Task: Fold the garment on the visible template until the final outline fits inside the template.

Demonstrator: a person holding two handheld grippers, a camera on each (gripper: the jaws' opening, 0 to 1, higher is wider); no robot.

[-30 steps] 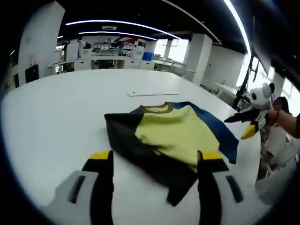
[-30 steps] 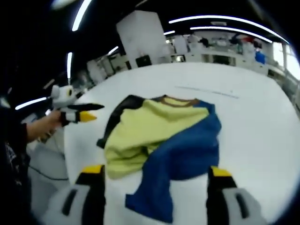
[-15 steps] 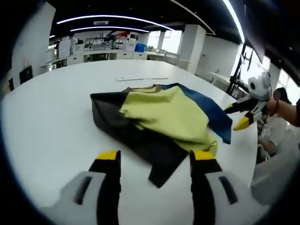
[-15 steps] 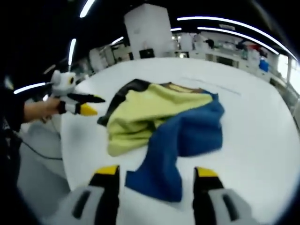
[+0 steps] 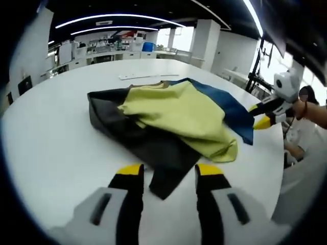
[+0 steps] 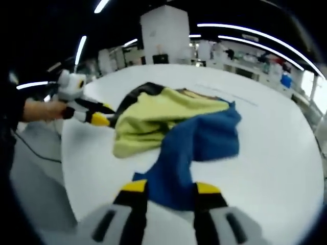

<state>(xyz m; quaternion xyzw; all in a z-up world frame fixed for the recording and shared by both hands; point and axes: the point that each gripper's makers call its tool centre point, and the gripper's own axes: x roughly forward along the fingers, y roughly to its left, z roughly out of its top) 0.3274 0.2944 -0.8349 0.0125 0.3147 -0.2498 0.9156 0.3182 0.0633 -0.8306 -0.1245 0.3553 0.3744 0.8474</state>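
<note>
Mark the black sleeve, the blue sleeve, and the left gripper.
black fabric sleeve (image 5: 166, 171), left gripper view, sleeve end
blue fabric sleeve (image 6: 171, 178), right gripper view, sleeve end
left gripper (image 5: 167, 173), left gripper view, between tips

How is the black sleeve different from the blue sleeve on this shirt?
The black sleeve is dark, while the blue sleeve is bright blue. The black sleeve's tip lies between the jaws of the left gripper; the blue sleeve's end lies between the jaws of the right gripper. Both belong to the same garment with a yellow middle, lying crumpled on the white table.
</note>
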